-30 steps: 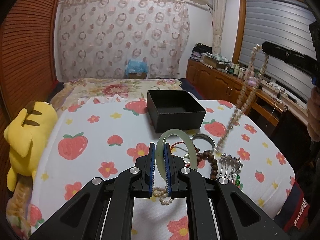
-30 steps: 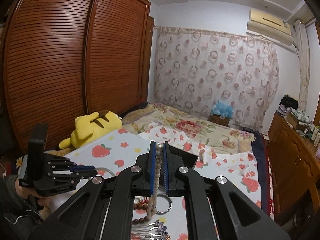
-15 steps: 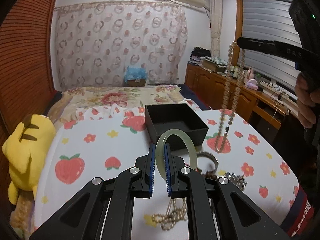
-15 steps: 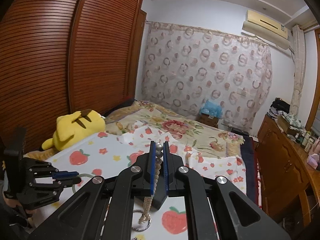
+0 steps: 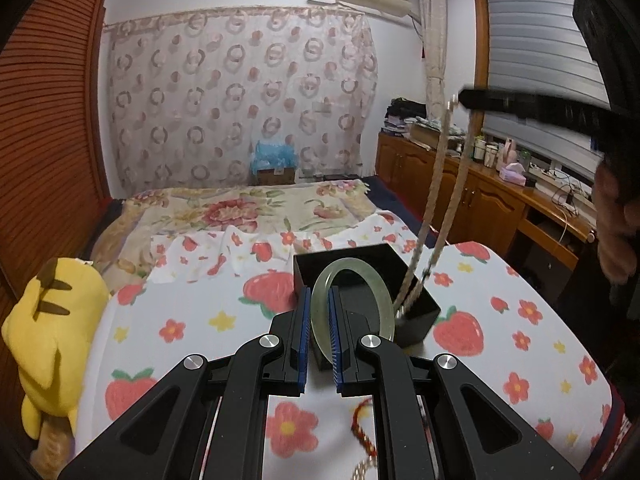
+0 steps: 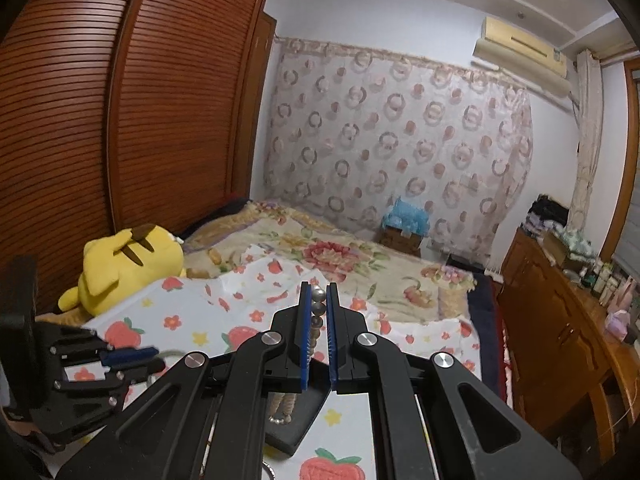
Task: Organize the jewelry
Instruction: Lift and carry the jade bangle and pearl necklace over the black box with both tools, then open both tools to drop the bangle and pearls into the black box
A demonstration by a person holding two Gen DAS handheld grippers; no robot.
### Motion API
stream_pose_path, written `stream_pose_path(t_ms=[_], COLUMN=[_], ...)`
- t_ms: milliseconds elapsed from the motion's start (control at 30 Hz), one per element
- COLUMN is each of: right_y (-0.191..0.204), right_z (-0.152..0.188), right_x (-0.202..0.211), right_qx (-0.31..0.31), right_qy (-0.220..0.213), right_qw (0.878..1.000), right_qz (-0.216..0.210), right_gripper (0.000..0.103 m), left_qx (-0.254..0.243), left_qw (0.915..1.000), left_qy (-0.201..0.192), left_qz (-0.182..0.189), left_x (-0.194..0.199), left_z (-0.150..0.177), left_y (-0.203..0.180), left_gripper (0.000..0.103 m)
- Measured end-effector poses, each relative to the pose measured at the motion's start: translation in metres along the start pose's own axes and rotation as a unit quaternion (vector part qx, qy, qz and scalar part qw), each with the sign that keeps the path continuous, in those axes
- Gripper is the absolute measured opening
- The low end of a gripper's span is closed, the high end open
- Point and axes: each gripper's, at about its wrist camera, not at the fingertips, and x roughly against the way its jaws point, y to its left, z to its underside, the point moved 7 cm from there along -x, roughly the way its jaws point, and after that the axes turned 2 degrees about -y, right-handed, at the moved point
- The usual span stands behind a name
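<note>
**Two pieces in the air, none yet released into the box**

Two grippers are each clamped on a piece of jewelry, and both pieces hang at the black box (image 5: 416,300), which sits on the strawberry-print sheet (image 5: 192,320) near the middle of the bed. The left gripper (image 5: 319,332) has its blue pads pinched on the rim of the pale green bangle (image 5: 380,300), which stands upright just in front of the box opening. The right gripper (image 6: 319,320) grips a beaded necklace (image 5: 438,188) by its top beads; in the left wrist view the doubled strand drops from the far right down into the box, its lowest end at or close to the box floor.

By my reading the task is at an early-to-middle stage: the necklace is partly lowered but not let go, and the bangle is not yet inside. At the near edge of the left view a red braided cord (image 5: 362,428) and a bit of chain (image 5: 360,470) lie on the sheet, so at least these seem left to collect. What else the box holds is too dark to tell.
</note>
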Motion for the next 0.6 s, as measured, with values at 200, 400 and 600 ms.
stream_pose_path(t_ms=[200,400,600], right_y=[0.008,0.008,0.000], right_z=[0.046,0.075,0.088], right_x=[-0.036,-0.053,-0.037], right_qx=[-0.011,-0.035,-0.042], right_qy=[0.058,0.088,0.080], right_qw=[0.998,0.995,0.995], right_qz=[-0.016,-0.038,-0.049], right_gripper=[0.008,0.009,0.030], left_qx=[0.007,0.010,0.009], left_qw=[0.9998,0.9991,0.9981], left_qy=[0.013,0.039,0.060], left_qz=[0.013,0.014,0.012], left_x=[-0.027,-0.062,-0.086], left_z=[-0.005,0.002,0.007], left_y=[-0.006,-0.013,-0.018], left_gripper=[0.008,0.008,0.008])
